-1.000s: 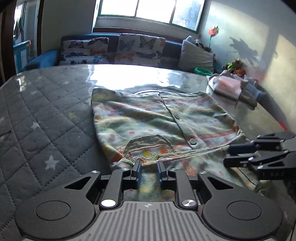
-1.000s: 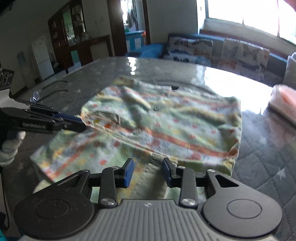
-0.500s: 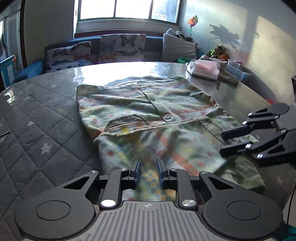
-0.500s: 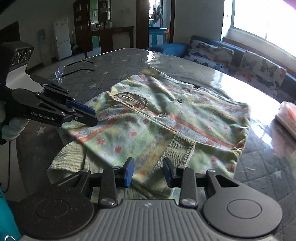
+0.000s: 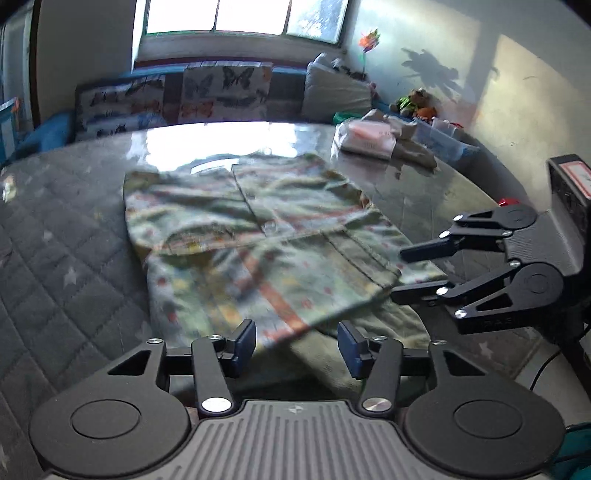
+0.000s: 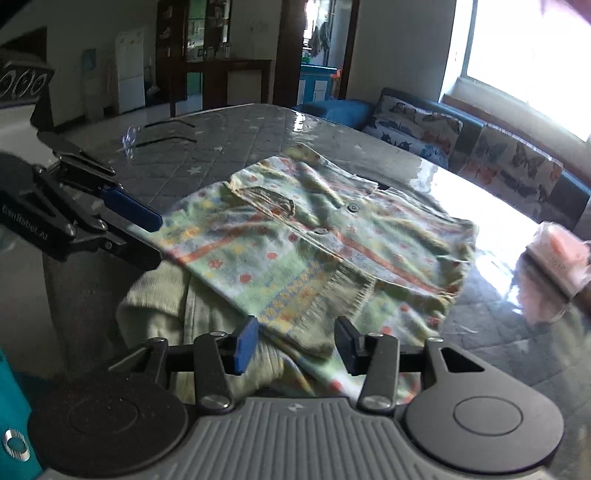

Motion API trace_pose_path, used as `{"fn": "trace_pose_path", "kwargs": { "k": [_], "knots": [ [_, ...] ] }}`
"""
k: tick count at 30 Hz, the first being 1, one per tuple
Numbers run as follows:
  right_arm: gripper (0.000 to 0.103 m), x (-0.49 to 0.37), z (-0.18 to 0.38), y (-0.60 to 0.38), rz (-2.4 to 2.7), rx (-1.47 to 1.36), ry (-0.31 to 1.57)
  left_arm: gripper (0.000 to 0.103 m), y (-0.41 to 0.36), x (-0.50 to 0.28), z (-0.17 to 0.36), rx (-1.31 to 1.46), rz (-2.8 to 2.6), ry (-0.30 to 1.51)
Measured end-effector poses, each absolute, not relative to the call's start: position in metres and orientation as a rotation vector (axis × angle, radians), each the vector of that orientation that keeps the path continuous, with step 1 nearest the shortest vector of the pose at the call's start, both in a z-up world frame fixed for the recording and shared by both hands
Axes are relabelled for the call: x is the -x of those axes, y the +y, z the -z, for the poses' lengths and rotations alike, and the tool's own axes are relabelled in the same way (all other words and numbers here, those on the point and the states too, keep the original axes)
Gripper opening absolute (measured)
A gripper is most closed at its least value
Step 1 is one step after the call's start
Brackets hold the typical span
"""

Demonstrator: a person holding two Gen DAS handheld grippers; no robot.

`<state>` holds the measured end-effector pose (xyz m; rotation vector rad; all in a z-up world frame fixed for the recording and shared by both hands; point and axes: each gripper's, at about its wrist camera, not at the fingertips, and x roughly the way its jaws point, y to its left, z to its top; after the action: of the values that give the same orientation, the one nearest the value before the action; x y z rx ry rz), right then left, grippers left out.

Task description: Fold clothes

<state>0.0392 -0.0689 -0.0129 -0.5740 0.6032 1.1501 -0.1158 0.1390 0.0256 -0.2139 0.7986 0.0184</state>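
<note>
The shirt (image 5: 266,236), pale green with orange stripes, coloured dots, a chest pocket and a row of buttons, lies spread on the quilted grey table cover (image 5: 62,258), its upper part flat and its lower part doubled back over itself toward the near edge of the table. The folded edge reaches down to both grippers, and a plain green inner side of the cloth shows beneath it, hanging over the table edge. The left gripper (image 5: 297,343) sits at that near edge with its jaws opening; the blue pads stand apart on either side of the hem and do not press on it. The right gripper (image 6: 293,345) is just beside it, its jaws also opening, with the ribbed cuff of a sleeve and the folded cloth lying between the pads but not pinched. Each gripper shows in the other's view, close to the shirt's side. Farther out on the table rests a clear bag (image 5: 364,138) with something pink inside. Beyond the table stands a sofa with butterfly cushions (image 5: 225,90) under a bright window (image 5: 240,16).
</note>
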Motion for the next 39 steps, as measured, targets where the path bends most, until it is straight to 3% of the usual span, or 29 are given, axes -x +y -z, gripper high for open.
{"fn": "trace_pose_path", "kwargs": {
  "k": [4, 10, 12, 17, 28, 30, 34, 35, 38, 39],
  "knots": [
    [0.059, -0.031, 0.013, -0.084, -1.140, 0.645, 0.579, 0.057, 0.133, 0.116, -0.018, 0.271, -0.001, 0.857],
    [0.073, -0.016, 0.019, -0.101, -1.146, 0.747, 0.531, 0.057, 0.127, 0.112, -0.010, 0.334, 0.006, 0.895],
    [0.073, -0.013, 0.022, -0.104, -1.158, 0.768, 0.516, 0.054, 0.126, 0.110, -0.008, 0.353, 0.011, 0.906],
    [0.078, -0.003, 0.029, -0.106, -1.181, 0.814, 0.453, 0.021, 0.129, 0.105, -0.009, 0.387, 0.030, 0.920],
    [0.080, -0.004, 0.035, -0.088, -1.226, 0.782, 0.373, 0.016, 0.156, 0.082, -0.043, 0.452, 0.090, 0.841],
    [0.077, -0.006, 0.035, -0.081, -1.238, 0.764, 0.360, 0.015, 0.162, 0.074, -0.046, 0.467, 0.108, 0.834],
    [0.060, -0.014, 0.035, -0.063, -1.263, 0.706, 0.382, 0.016, 0.170, 0.064, -0.049, 0.472, 0.128, 0.825],
    [0.047, -0.018, 0.034, -0.058, -1.271, 0.685, 0.407, 0.016, 0.172, 0.064, -0.049, 0.469, 0.128, 0.824],
    [0.023, -0.035, 0.027, -0.049, -1.294, 0.596, 0.503, 0.017, 0.178, 0.070, -0.049, 0.459, 0.138, 0.815],
    [0.020, -0.041, 0.024, -0.047, -1.298, 0.567, 0.533, 0.019, 0.179, 0.074, -0.049, 0.451, 0.144, 0.808]
  ]
}}
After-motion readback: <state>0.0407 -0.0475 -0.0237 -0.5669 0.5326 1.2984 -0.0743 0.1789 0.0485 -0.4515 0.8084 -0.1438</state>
